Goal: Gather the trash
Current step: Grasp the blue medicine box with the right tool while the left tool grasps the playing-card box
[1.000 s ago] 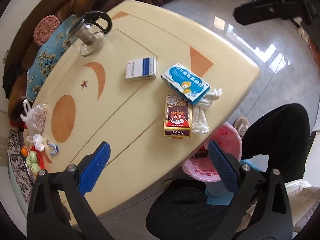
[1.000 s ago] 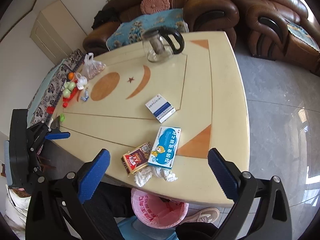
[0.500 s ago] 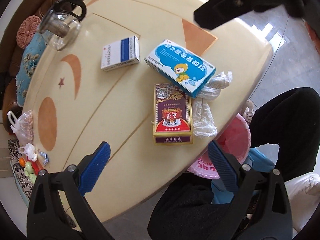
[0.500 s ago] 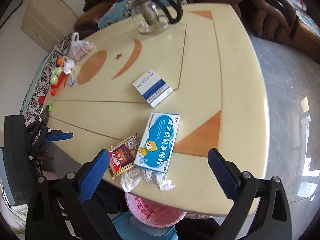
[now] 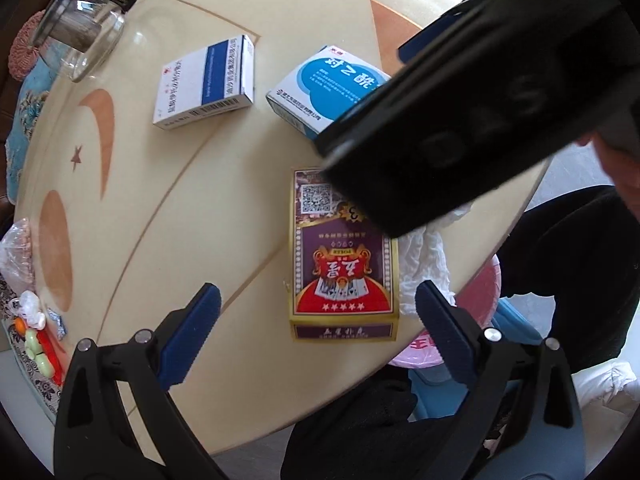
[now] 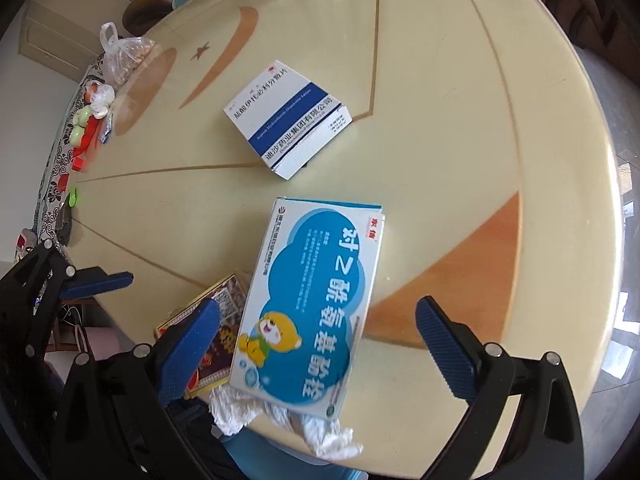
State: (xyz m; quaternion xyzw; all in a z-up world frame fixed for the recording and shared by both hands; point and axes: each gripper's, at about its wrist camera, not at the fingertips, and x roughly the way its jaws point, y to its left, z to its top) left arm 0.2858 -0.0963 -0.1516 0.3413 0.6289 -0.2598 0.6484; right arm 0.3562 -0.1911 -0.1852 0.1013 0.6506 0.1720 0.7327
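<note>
A purple-and-red card box [image 5: 344,256] lies near the table's front edge, just ahead of my open left gripper [image 5: 318,312]. A light blue medicine box [image 6: 308,304] with a cartoon bear lies between the fingers of my open right gripper [image 6: 318,328], not touched. It rests partly on crumpled white tissue [image 6: 280,416] at the table edge. A white-and-blue medicine box [image 6: 288,116] lies farther in. The right gripper's black body [image 5: 472,108] hides part of the blue box [image 5: 320,88] in the left wrist view. A pink trash bin [image 5: 460,336] stands below the table edge.
A glass teapot [image 5: 80,36] stands at the far side of the cream table [image 5: 180,220]. A plastic bag [image 6: 124,52] and small toys [image 6: 88,120] sit at the table's left edge. The person's dark-trousered legs [image 5: 572,272] are by the bin.
Both grippers have moved down and closer to the boxes. The right gripper now straddles the light blue box and blocks part of the left wrist view.
</note>
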